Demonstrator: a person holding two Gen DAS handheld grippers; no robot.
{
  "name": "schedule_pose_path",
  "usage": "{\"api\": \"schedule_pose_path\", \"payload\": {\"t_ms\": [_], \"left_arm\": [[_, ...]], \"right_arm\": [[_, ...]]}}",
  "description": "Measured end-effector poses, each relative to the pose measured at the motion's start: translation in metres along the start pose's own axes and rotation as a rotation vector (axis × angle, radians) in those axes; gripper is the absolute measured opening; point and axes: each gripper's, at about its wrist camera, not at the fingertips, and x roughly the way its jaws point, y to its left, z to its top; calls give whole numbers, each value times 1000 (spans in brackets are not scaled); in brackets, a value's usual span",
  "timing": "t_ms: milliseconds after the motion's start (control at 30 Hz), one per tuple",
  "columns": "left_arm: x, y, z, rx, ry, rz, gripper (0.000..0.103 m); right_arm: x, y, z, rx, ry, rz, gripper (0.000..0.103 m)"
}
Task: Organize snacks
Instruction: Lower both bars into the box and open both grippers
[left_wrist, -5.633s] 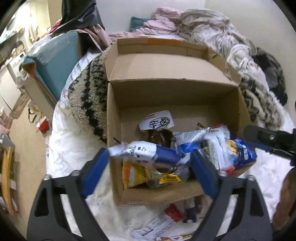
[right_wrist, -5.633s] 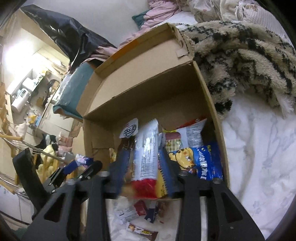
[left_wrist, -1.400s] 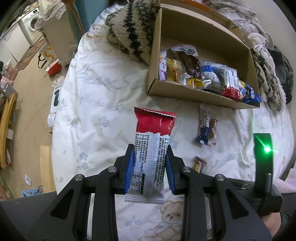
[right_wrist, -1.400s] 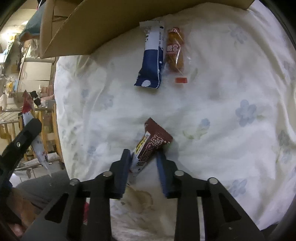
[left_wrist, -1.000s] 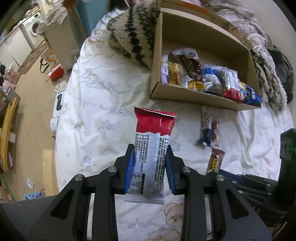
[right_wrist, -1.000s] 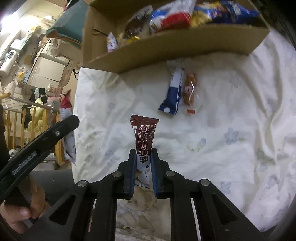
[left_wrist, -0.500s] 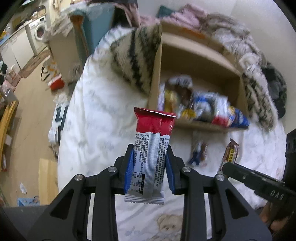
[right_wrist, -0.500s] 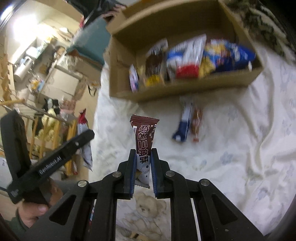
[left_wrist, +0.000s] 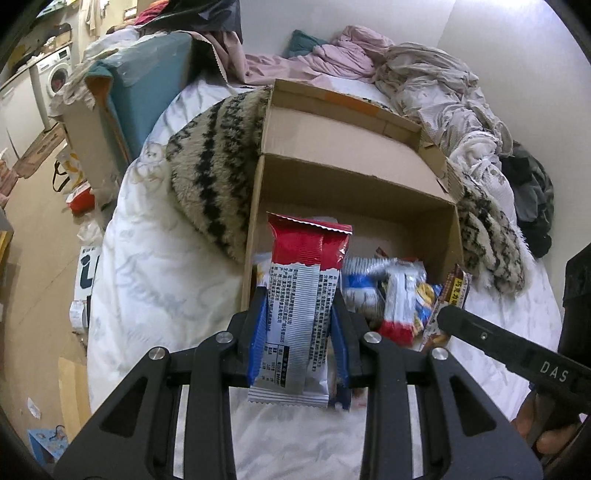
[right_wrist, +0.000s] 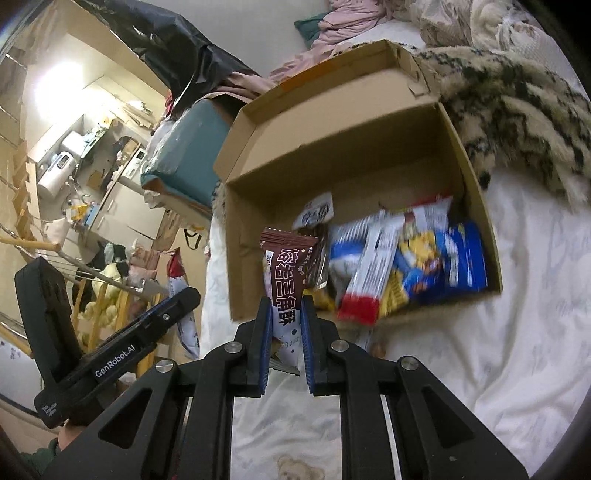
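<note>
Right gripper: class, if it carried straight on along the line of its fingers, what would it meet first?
Probably the cardboard box, near its front wall or the snacks piled inside. The right gripper already holds a brown snack bar; depth is uncertain.

I count two grippers, one per hand: my left gripper (left_wrist: 300, 325) and my right gripper (right_wrist: 283, 332). Two snack packets are held, one in each: one red-and-silver packet (left_wrist: 304, 291) in the left, one brown packet (right_wrist: 286, 275) in the right. One cardboard box (right_wrist: 476, 192) with one raised lid flap. Inside it I can make out roughly six or seven packets, blurred and overlapping, so no exact count: one white round-label packet (right_wrist: 314, 212), one long white bar with a red end (right_wrist: 369, 273), one blue packet (right_wrist: 463, 258), others unclear. One striped fuzzy blanket (left_wrist: 214, 177). One white sheet (right_wrist: 517, 332).
</note>
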Motion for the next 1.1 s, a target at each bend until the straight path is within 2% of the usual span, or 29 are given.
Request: {"api": "schedule_pose_path", "payload": {"t_ms": [233, 467, 633, 833, 1000, 1067, 1100], "left_arm": [[37, 0, 10, 1, 0, -11, 28], [60, -10, 15, 46, 23, -10, 28], [66, -9, 11, 33, 50, 10, 28], [67, -5, 8, 1, 61, -22, 28], [65, -9, 5, 20, 50, -5, 29], [64, -10, 4, 23, 48, -7, 36], [63, -10, 4, 24, 42, -1, 45]], "right_arm": [[24, -11, 22, 5, 8, -21, 15], [43, -16, 21, -6, 34, -48, 16], [46, -21, 22, 2, 26, -83, 16], [51, -27, 23, 33, 32, -59, 16], [50, -28, 22, 41, 19, -60, 19], [49, -31, 22, 57, 18, -54, 19], [48, -32, 22, 60, 14, -53, 19]]}}
